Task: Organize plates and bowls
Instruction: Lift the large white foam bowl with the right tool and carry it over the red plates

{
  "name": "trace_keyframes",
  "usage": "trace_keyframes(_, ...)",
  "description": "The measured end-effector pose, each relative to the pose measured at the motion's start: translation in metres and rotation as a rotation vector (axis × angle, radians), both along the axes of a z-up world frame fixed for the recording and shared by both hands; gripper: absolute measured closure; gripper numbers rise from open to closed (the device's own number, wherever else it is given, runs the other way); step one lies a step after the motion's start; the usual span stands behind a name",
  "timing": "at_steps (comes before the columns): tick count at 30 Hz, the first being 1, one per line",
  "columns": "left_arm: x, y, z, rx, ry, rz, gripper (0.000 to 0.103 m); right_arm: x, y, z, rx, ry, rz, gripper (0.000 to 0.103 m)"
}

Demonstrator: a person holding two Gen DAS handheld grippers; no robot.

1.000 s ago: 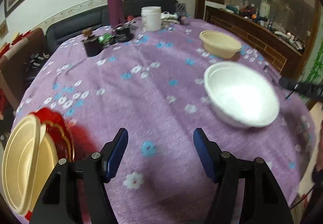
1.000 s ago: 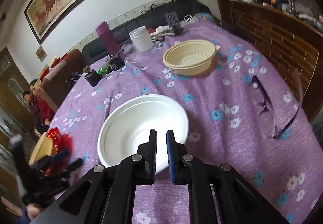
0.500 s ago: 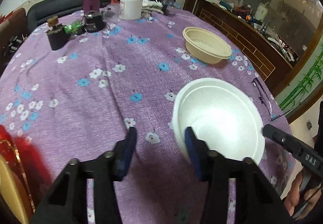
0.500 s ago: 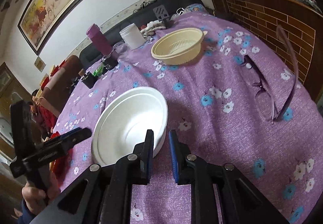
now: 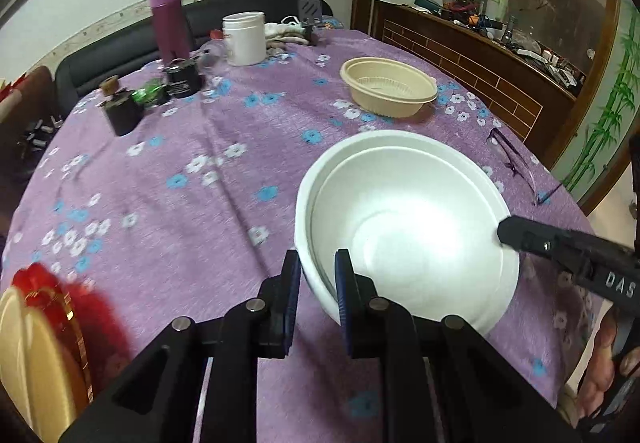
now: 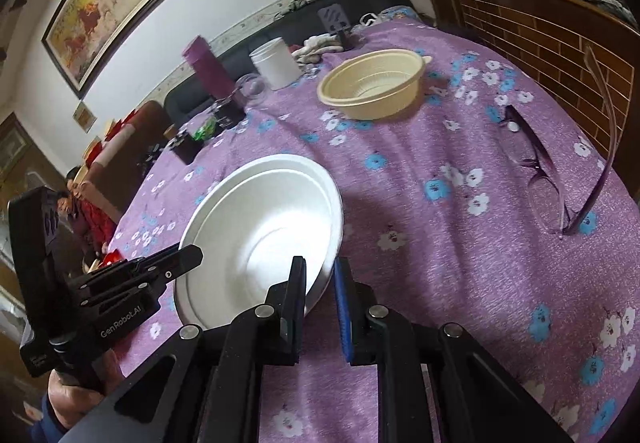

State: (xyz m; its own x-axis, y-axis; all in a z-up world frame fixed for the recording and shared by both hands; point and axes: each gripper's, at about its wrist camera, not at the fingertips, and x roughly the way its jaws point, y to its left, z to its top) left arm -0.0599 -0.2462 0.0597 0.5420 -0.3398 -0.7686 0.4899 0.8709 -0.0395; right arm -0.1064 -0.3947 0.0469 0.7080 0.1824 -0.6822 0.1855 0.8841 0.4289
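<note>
Left gripper (image 5: 316,285) and right gripper (image 6: 320,297), both clamped on white bowl (image 5: 412,219) rim.

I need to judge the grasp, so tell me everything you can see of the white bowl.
The white bowl looks like matte foam, round, with a stepped rim and flat base; it appears empty. It stands upright on the purple flowered tablecloth. The left gripper and right gripper each pinch its rim on opposite sides.
</note>
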Motion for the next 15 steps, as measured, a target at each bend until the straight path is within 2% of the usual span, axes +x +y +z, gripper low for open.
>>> trace_keyframes(8, -0.015, 0.048, -0.009, 0.002, 0.030, 0.073, 0.083, 0.009, 0.043, -0.004, 0.003, 0.023, 0.113, 0.088)
trace_keyframes(11, -0.009, 0.058, -0.018, -0.015, 0.054, 0.094, 0.083, 0.017, 0.055, -0.009, -0.004, 0.037, 0.139, 0.087)
trace_keyframes(15, -0.007, 0.057, -0.020, -0.011, 0.025, 0.092, 0.077, 0.020, 0.064, -0.011, -0.035, 0.040, 0.137, 0.086)
